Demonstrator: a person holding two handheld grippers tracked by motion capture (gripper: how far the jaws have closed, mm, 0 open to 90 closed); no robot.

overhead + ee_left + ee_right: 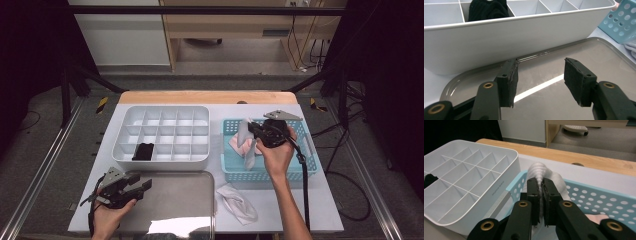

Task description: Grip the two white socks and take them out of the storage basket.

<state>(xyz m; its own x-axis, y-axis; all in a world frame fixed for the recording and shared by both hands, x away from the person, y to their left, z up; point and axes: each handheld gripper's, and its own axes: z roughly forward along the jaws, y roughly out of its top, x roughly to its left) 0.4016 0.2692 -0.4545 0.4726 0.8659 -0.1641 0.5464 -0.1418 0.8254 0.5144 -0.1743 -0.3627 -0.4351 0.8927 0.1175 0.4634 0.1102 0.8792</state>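
Nearest the camera, the left gripper point(141, 186) hovers over the flat grey metal tray point(190, 200), jaws parted wide and holding nothing. Behind it stands the white plastic divided organiser box point(160, 112), with a folded black cloth, possibly a sock point(143, 151), in a front compartment. Over the light-blue perforated plastic basket point(310, 162), the right gripper point(252, 131) is clamped on a pale grey-white sock point(248, 150) that hangs down into the basket beside a pink cloth point(237, 145). Another white sock point(239, 202) lies on the table point(320, 210) beside the tray.
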